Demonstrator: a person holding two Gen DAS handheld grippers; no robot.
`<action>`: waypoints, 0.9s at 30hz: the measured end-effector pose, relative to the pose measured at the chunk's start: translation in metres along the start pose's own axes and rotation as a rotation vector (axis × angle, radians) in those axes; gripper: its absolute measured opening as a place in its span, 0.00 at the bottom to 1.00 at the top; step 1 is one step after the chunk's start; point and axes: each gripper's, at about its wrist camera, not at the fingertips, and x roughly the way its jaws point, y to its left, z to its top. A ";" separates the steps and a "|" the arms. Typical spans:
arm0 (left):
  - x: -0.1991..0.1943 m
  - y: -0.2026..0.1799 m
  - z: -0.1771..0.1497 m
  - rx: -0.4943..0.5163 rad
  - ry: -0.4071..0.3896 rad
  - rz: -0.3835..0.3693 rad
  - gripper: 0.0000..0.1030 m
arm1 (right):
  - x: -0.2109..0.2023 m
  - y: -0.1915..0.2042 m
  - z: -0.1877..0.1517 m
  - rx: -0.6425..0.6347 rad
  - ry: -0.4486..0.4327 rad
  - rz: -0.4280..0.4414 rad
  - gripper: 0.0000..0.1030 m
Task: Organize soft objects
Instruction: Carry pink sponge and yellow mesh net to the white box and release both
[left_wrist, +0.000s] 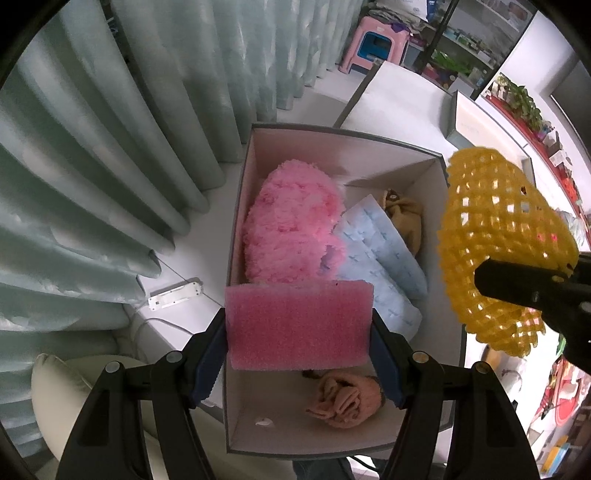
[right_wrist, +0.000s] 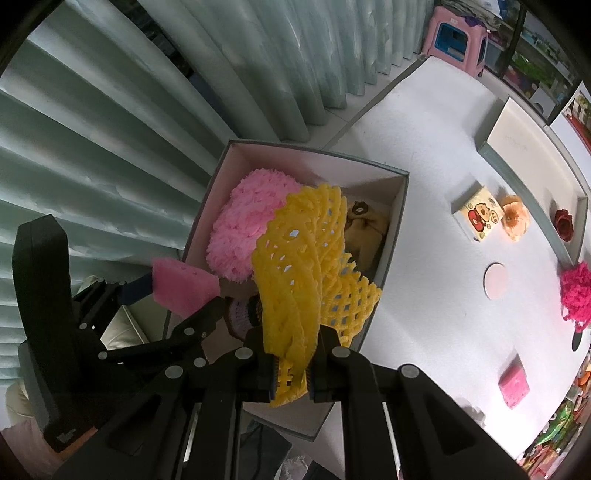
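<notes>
My left gripper (left_wrist: 299, 343) is shut on a pink foam sponge (left_wrist: 299, 325) and holds it over the near end of a grey open box (left_wrist: 236, 229). The sponge also shows in the right wrist view (right_wrist: 184, 286). My right gripper (right_wrist: 291, 373) is shut on a yellow foam net (right_wrist: 303, 266), held over the box's right side; the net also shows in the left wrist view (left_wrist: 495, 236). In the box lie a fluffy pink mop pad (left_wrist: 291, 229), a pale blue padded cloth (left_wrist: 376, 258), a tan plush toy (left_wrist: 402, 214) and a peach knit cloth (left_wrist: 347, 398).
On the white table (right_wrist: 424, 155) lie a cartoon tissue pack (right_wrist: 476, 218), an orange fabric flower (right_wrist: 513, 218), a red rose (right_wrist: 563, 221), a pink disc (right_wrist: 495, 280), a magenta yarn tuft (right_wrist: 576, 291), a small pink sponge (right_wrist: 513, 382) and a flat grey lid (right_wrist: 532, 147). Curtains (left_wrist: 110, 147) hang left.
</notes>
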 end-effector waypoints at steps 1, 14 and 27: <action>0.001 -0.001 0.000 0.003 0.003 0.000 0.69 | 0.000 0.000 0.001 0.000 0.000 -0.001 0.11; 0.013 -0.012 0.004 0.030 0.029 0.003 0.69 | 0.006 0.003 0.011 -0.025 0.001 -0.013 0.11; 0.019 -0.017 0.008 0.038 0.042 0.005 0.69 | 0.021 0.008 0.020 -0.025 0.031 -0.022 0.11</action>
